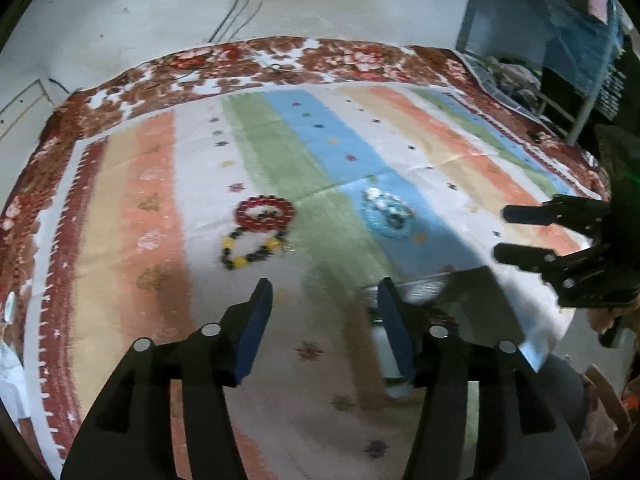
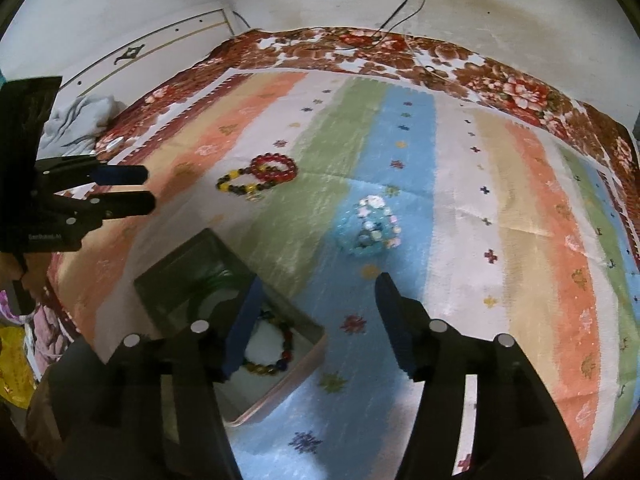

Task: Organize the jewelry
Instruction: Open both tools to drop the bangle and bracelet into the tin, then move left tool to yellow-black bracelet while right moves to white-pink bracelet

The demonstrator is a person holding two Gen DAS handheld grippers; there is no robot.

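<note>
A red bead bracelet point(image 1: 265, 214) point(image 2: 275, 168) lies on the striped cloth, overlapping a yellow-and-black bead bracelet point(image 1: 252, 249) point(image 2: 240, 185). A pale blue and white bead bracelet pile point(image 1: 389, 213) point(image 2: 370, 226) lies on the blue stripe. A box point(image 2: 280, 376) point(image 1: 472, 304) with a dark open lid holds a multicoloured bracelet point(image 2: 272, 354). My left gripper point(image 1: 325, 300) point(image 2: 146, 188) is open and empty, short of the red and yellow bracelets. My right gripper point(image 2: 318, 300) point(image 1: 500, 234) is open and empty, above the box's edge and near the blue pile.
The striped cloth point(image 1: 168, 208) lies over a red floral blanket point(image 2: 520, 92). Cables point(image 2: 404, 0) run down the white wall behind. A grey cloth heap point(image 2: 80, 120) lies at the left edge. A metal rack with clutter point(image 1: 560, 40) stands at the right.
</note>
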